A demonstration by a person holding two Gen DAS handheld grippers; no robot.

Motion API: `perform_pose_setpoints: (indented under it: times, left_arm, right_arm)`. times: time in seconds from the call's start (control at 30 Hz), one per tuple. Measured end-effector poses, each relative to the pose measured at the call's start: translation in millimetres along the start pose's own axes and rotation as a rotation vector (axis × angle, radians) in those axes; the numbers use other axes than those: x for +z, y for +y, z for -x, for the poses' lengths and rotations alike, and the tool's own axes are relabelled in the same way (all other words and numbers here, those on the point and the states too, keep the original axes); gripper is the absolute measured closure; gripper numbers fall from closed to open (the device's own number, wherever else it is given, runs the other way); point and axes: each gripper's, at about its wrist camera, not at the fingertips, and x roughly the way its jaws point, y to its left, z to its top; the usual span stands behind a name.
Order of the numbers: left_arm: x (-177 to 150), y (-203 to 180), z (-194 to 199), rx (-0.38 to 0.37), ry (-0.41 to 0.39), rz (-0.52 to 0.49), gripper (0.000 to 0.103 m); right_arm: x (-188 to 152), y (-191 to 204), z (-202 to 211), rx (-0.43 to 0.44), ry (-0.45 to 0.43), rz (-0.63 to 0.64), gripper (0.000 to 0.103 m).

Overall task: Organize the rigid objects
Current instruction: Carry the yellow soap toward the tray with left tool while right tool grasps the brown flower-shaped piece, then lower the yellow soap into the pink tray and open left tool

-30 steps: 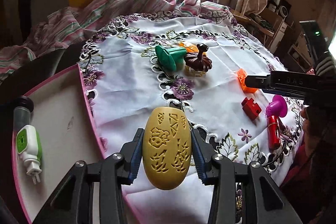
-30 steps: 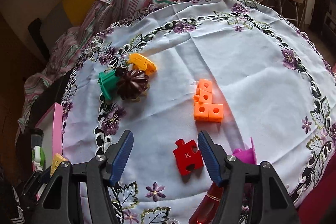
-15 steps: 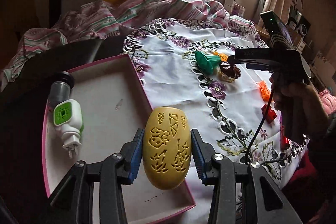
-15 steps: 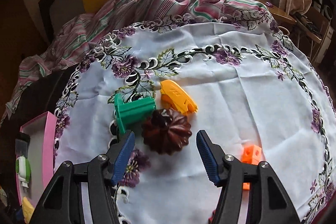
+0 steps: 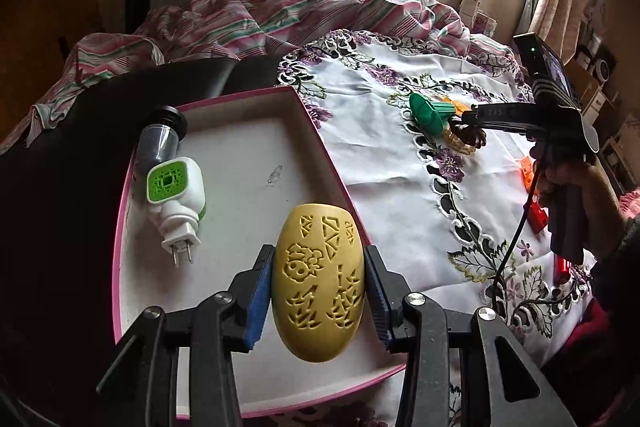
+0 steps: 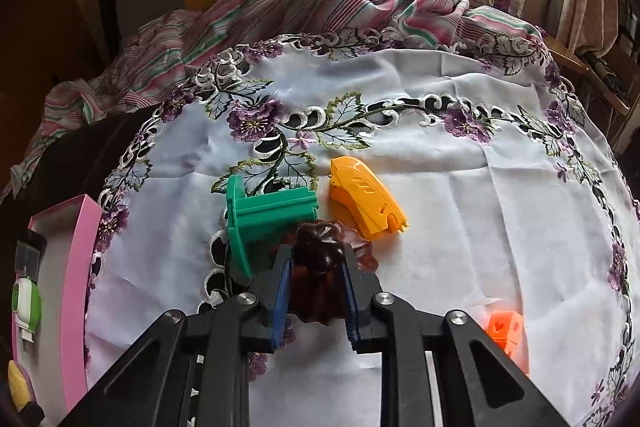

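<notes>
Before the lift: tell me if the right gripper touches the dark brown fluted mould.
Touching. The right wrist view shows the closing right gripper with both blue pads against the dark brown fluted mould.

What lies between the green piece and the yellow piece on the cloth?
In the right wrist view, bare cloth separates the green piece from the yellow piece; the brown flower-shaped piece sits just nearer, between the closing right gripper jaws.

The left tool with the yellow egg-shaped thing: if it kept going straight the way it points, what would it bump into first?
Most likely the white floor of the pink-rimmed tray, just beyond the yellow egg-shaped piece clamped in the left tool. Depth is unclear; the tray's right rim is close.
</notes>
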Motion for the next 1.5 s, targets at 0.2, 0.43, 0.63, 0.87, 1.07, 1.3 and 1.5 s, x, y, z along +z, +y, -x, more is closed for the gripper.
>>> perform_pose_setpoints:
  times: [0.2,0.43,0.63,0.87,1.07,1.3,1.5]
  left_arm:
    - [-2.3,2.5,2.1,0.002,0.003,0.009,0.059]
    - [-3.5,7.3,2.1,0.002,0.008,0.026,0.059]
    - [-5.0,12.3,1.2,-0.001,0.012,0.041,0.059]
    - [-7.6,12.4,-1.0,-0.006,0.023,0.041,0.059]
    - [-8.4,12.6,-0.7,0.01,0.021,0.041,0.059]
    - [-10.8,18.5,4.4,0.04,0.011,0.046,0.059]
    - [-14.2,27.4,11.3,0.069,-0.001,0.056,0.059]
  right_arm:
    - [1.6,-1.6,-2.8,0.011,0.004,-0.017,0.056]
    - [2.2,0.6,-1.0,-0.007,-0.008,-0.001,0.047]
    - [5.3,-11.7,4.5,0.022,-0.029,-0.05,0.041]
    - [2.5,-11.4,-10.8,-0.009,0.006,-0.041,0.037]
    - [3.4,-5.1,-9.6,-0.016,-0.026,0.004,0.078]
    - [5.4,-3.1,-4.9,-0.006,0.0,0.008,0.08]
    - [4.9,-4.3,-2.0,-0.012,0.003,-0.005,0.08]
